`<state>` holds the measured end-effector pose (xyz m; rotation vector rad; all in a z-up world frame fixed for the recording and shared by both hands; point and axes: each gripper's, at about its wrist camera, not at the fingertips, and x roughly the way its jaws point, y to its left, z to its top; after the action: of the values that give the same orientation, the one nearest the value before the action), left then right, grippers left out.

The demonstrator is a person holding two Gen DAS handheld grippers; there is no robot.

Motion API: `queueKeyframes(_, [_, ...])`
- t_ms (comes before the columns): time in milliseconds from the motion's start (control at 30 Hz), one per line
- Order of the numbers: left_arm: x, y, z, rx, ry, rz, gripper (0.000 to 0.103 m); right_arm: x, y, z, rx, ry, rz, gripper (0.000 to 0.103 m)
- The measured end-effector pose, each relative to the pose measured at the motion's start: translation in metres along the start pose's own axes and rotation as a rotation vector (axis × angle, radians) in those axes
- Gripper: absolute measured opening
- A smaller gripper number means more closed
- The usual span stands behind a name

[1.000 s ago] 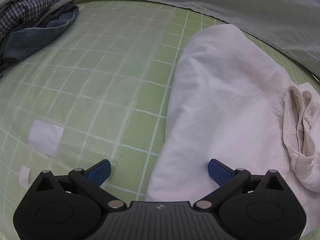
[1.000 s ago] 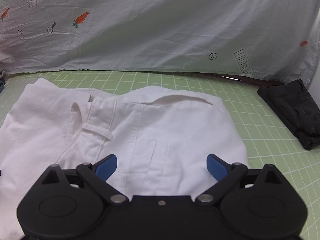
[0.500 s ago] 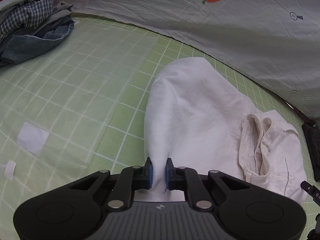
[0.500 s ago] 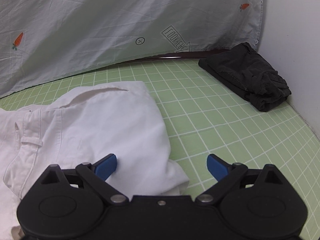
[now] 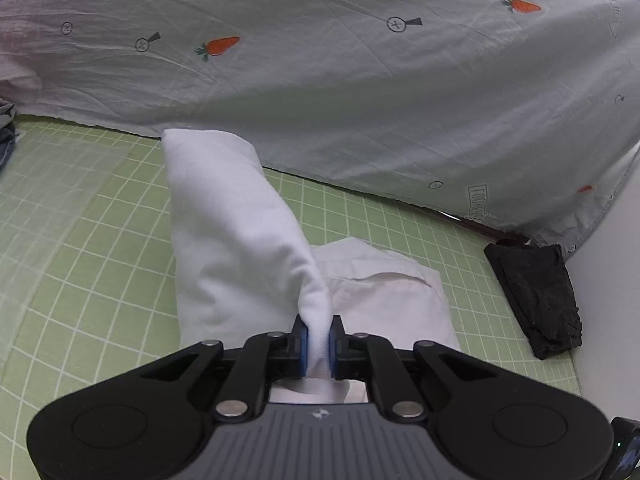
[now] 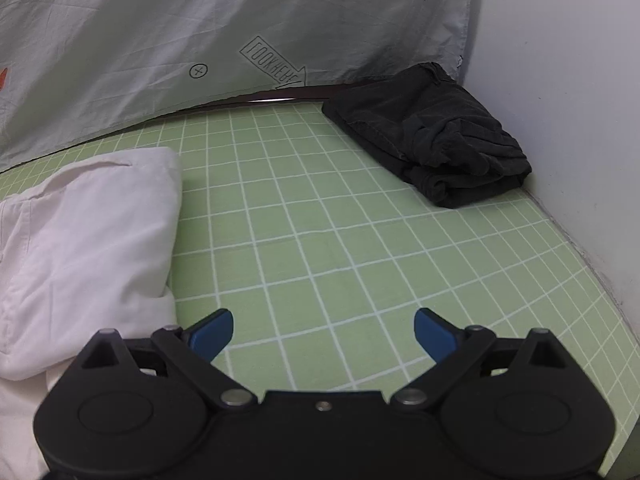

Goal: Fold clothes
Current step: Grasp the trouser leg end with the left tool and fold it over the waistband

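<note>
White trousers (image 5: 236, 232), flat before, now hang pinched in the left hand-held gripper (image 5: 319, 344).

Green grid mat (image 6: 304, 216), carrot-print sheet (image 5: 320, 80) behind — perhaps hung, plain white wall (image 6: 560, 80) at right

both wrist views angled downward

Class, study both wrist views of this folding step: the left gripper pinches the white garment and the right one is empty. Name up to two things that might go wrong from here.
1. The left gripper pinches only a narrow bunch of the white trousers, so the cloth may slip out or fold crookedly.
2. The right gripper hangs open over the green grid mat, beside the trousers, so the waist end lies unpinned and may drag along.
</note>
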<state>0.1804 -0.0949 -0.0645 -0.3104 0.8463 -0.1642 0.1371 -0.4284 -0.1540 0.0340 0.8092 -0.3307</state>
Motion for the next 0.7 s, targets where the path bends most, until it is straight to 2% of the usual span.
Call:
queueKeyframes(133, [0.05, -0.046, -0.019, 0.043, 0.087, -0.029, 0.01, 0.016, -0.041, 0.006, 0.022, 0.004, -0.026, 0.098])
queueKeyframes(267, [0.108, -0.058, -0.042, 0.056, 0.177, 0.032, 0.012, 0.034, -0.07, 0.011, 0.044, 0.027, -0.034, 0.098])
queueKeyframes(400, [0.117, -0.061, -0.044, 0.034, 0.182, 0.048, 0.017, 0.045, -0.078, 0.014, 0.044, 0.048, -0.014, 0.098])
queueKeyframes(500, [0.11, -0.06, -0.042, 0.02, 0.175, 0.018, 0.031, 0.048, -0.074, 0.013, 0.03, 0.064, 0.022, 0.098])
queueKeyframes(567, [0.104, -0.061, -0.039, 0.018, 0.182, -0.013, 0.051, 0.046, -0.066, 0.013, 0.011, 0.068, 0.052, 0.098])
queueKeyframes(600, [0.097, -0.063, -0.038, 0.022, 0.188, -0.038, 0.056, 0.044, -0.062, 0.013, 0.0, 0.068, 0.066, 0.098])
queueKeyframes(633, [0.089, -0.066, -0.036, 0.035, 0.192, -0.055, 0.066, 0.041, -0.058, 0.014, -0.011, 0.065, 0.078, 0.098])
queueKeyframes(667, [0.081, -0.07, -0.035, 0.052, 0.196, -0.066, 0.071, 0.037, -0.053, 0.016, -0.021, 0.06, 0.092, 0.098])
queueKeyframes(700, [0.072, -0.072, -0.034, 0.071, 0.192, -0.074, 0.071, 0.032, -0.048, 0.018, -0.031, 0.055, 0.107, 0.098])
